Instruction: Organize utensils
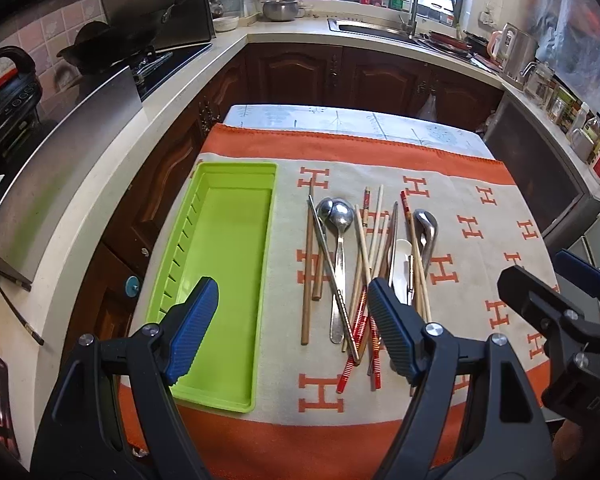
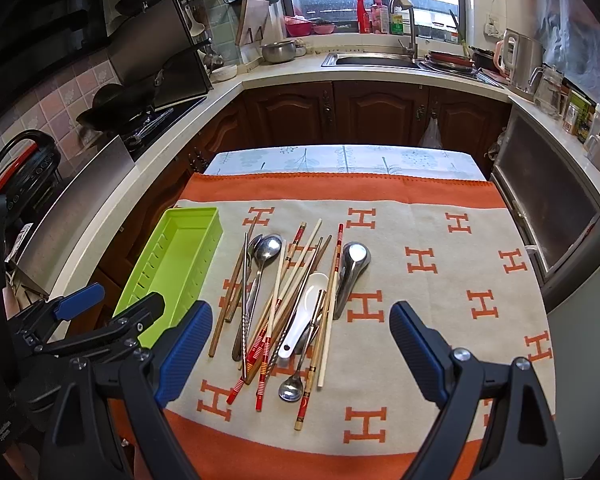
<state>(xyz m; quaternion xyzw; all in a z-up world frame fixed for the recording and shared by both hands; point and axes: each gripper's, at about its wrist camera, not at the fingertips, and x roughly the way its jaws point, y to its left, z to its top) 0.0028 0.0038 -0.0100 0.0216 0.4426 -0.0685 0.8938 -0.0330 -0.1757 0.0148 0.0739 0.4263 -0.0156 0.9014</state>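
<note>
A lime green tray (image 1: 220,240) (image 2: 172,256) lies empty on the left of the blanket. To its right is a loose pile of utensils: wooden chopsticks (image 1: 308,272) (image 2: 220,320), red-ended chopsticks (image 1: 354,354) (image 2: 262,376), a long steel spoon (image 1: 339,216) (image 2: 269,249), a white ceramic spoon (image 1: 401,264) (image 2: 306,312) and a short steel spoon (image 1: 427,232) (image 2: 352,264). My left gripper (image 1: 292,320) hovers open over the tray's right edge and the pile's near end. My right gripper (image 2: 300,340) hovers open above the pile, holding nothing.
The table carries an orange and beige blanket (image 1: 480,200) (image 2: 440,280) with H marks. Counters surround it: a stove with a wok (image 1: 104,44) at left, a sink (image 2: 372,58) at the back, jars and a kettle (image 2: 520,60) at right. Bare blanket lies right of the pile.
</note>
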